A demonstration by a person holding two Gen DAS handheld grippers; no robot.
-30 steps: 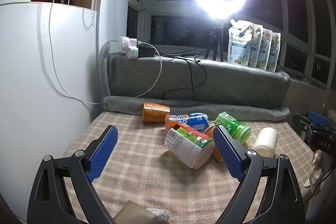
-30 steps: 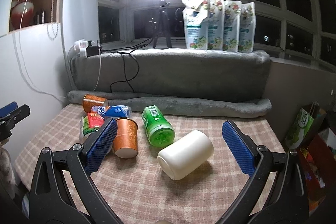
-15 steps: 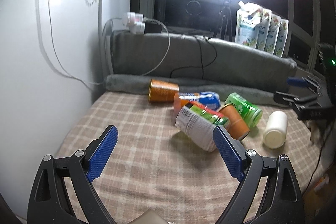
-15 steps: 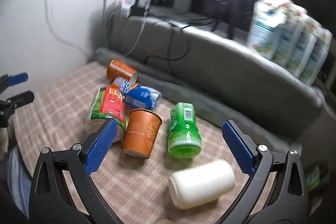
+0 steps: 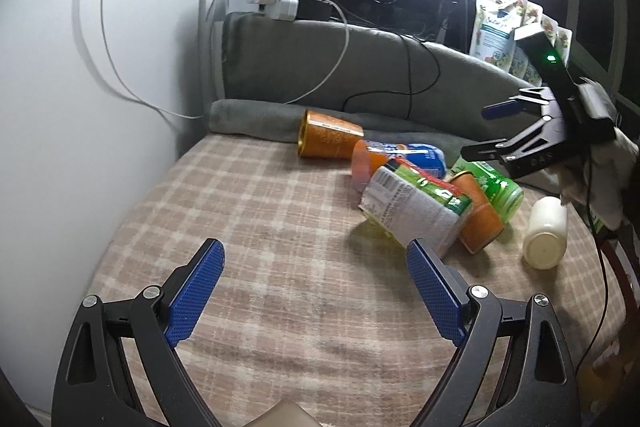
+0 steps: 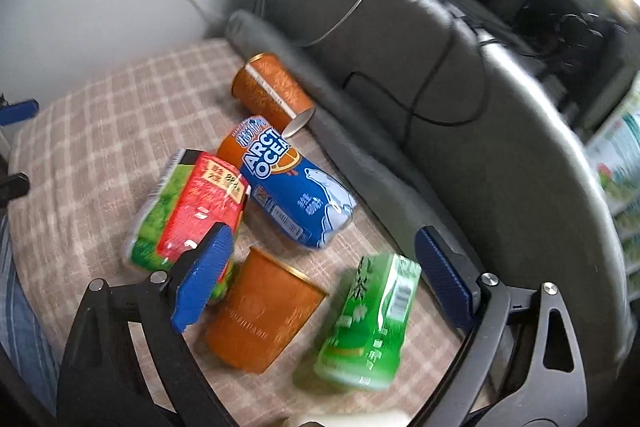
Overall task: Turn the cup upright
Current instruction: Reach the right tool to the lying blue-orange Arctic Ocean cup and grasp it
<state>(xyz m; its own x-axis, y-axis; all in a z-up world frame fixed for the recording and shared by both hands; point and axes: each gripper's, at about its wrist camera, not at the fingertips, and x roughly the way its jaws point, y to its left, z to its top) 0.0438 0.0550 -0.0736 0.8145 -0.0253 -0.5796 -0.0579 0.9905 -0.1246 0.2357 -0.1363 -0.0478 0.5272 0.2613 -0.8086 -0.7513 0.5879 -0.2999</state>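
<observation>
Right wrist view: right gripper (image 6: pixel 320 267) spread wide above two orange cups (image 6: pixel 264 311), both lying on their sides at lower center and upper center. One blue can (image 6: pixel 296 183), one green bottle (image 6: pixel 368 319). Left gripper (image 5: pixel 316 291) spread, holding nothing.

The left gripper (image 5: pixel 316 287) is held low and near, its two blue-padded fingers (image 5: pixel 196 289) spread wide apart with nothing between them, pointing forward and slightly down. The right gripper (image 6: pixel 320 279) is likewise spread wide, its blue pads (image 6: pixel 440 277) well apart and gripping nothing, tilted steeply downward. Seen from the left wrist view, the right gripper (image 5: pixel 520 131) hangs raised at the far right, angled down and leftward, a gloved hand (image 5: pixel 600 163) behind it.
</observation>
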